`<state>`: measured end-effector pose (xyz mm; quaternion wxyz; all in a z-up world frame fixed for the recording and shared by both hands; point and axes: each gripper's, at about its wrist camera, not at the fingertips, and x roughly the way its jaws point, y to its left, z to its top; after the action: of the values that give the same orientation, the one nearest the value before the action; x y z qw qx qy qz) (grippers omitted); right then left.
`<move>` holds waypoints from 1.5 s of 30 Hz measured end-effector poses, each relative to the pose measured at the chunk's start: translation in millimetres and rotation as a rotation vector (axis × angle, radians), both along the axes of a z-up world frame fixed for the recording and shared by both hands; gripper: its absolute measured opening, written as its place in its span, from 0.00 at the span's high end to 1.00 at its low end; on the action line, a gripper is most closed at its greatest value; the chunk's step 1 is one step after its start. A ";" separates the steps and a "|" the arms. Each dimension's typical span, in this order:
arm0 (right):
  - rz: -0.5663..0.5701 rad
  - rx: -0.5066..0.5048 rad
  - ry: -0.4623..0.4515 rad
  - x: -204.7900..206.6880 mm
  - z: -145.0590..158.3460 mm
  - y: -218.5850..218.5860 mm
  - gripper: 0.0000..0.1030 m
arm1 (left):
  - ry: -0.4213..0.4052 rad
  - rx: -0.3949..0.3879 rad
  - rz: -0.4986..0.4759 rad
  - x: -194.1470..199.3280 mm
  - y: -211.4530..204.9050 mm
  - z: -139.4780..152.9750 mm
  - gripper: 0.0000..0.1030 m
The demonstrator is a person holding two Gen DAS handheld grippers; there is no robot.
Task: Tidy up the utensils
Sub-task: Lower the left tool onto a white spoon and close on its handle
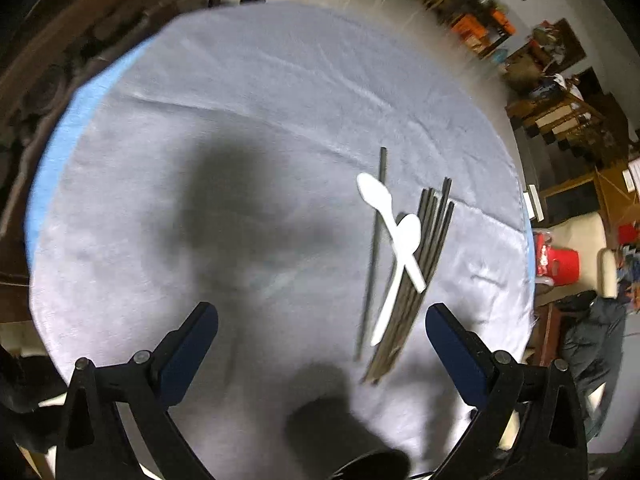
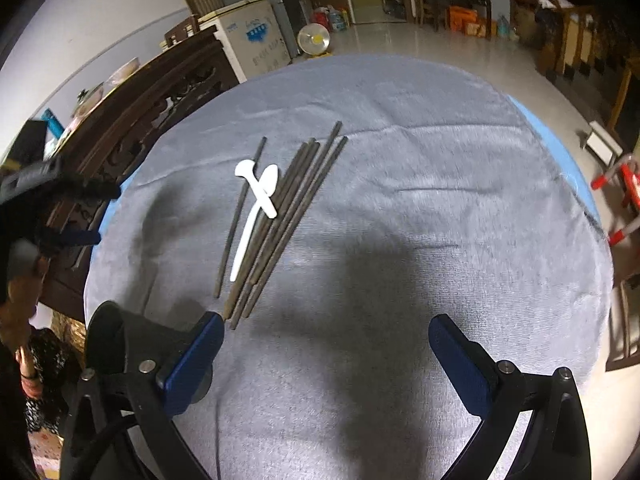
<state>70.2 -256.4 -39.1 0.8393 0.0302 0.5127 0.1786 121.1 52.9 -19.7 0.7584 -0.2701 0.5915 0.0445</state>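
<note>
Lying on the grey cloth [image 2: 400,168] that covers the round table, the dark chopsticks [image 2: 288,216] form a loose bundle, and everything else is best placed from it. One stray chopstick [image 2: 240,216] rests just beside the bundle, apart from it on the side toward the carved wooden cabinet [image 2: 152,96]. Two white spoons [image 2: 256,200] cross each other between that stray stick and the bundle, the longer one overlapping the bundle's edge.

A dark cup-like container [image 1: 360,440] sits at the bottom of the left view, near the bundle's closer ends; its rim is cut off and blurred, so I cannot tell what is in it.

The left gripper [image 1: 322,324] hovers above the cloth with its tongs spread wide, nothing between them, the bundle's near ends just inside its right finger. The right gripper [image 2: 326,332] is likewise spread wide and empty, the bundle's near ends just beside its left finger [image 2: 196,356].
</note>
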 end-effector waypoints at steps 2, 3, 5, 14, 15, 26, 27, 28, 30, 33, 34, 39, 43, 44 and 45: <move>-0.006 0.012 0.011 5.7 -4.7 -2.4 0.00 | 0.050 -0.014 0.037 20.1 -3.2 -6.3 0.01; -0.008 0.020 0.017 8.9 -7.4 -3.9 0.00 | 0.074 -0.032 0.048 31.6 -6.6 -9.7 0.02; -0.011 0.034 0.031 13.7 -12.3 -5.7 0.00 | 0.130 -0.082 0.058 55.6 -15.5 -20.0 0.05; -0.010 0.096 0.084 37.4 -40.9 -9.2 0.00 | 0.317 -0.113 0.097 122.8 -46.5 -73.3 0.32; -0.009 0.102 0.086 39.0 -43.2 -10.0 0.00 | 0.323 -0.106 0.104 126.5 -47.7 -76.7 0.39; -0.001 0.133 0.109 47.1 -52.8 -12.9 0.00 | 0.367 -0.044 0.071 142.3 -58.9 -91.2 0.76; 0.000 0.133 0.108 47.2 -52.6 -13.3 0.00 | 0.364 -0.037 0.055 141.8 -57.7 -89.1 0.76; 0.001 0.132 0.109 47.2 -52.0 -14.0 0.00 | 0.358 -0.031 0.039 142.1 -57.6 -86.6 0.77; 0.000 0.138 0.112 47.5 -50.5 -16.5 0.00 | 0.347 -0.034 -0.002 139.3 -54.7 -80.9 0.94; -0.009 0.148 0.123 51.0 -48.9 -20.6 0.00 | 0.319 -0.010 -0.056 144.8 -46.4 -63.4 0.97; -0.010 0.156 0.128 52.9 -48.2 -21.7 0.00 | 0.312 0.008 -0.080 141.2 -42.1 -58.4 0.97; -0.032 0.187 0.172 68.6 -46.2 -24.3 0.00 | 0.338 0.012 -0.113 129.2 -19.6 -55.0 0.97; -0.054 0.206 0.174 82.1 -36.9 -20.6 0.00 | 0.323 -0.174 0.036 131.8 -4.3 -58.8 0.50; -0.058 0.207 0.168 82.1 -34.0 -20.2 0.00 | 0.297 -0.216 0.057 136.5 -7.7 -57.2 0.48; -0.065 0.203 0.166 81.9 -32.7 -19.8 0.00 | 0.284 -0.219 0.054 139.2 -9.3 -55.6 0.48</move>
<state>152.1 -276.1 -71.8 0.7918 0.1463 0.5585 0.1991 260.2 43.6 -75.3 0.6318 -0.3578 0.6866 0.0380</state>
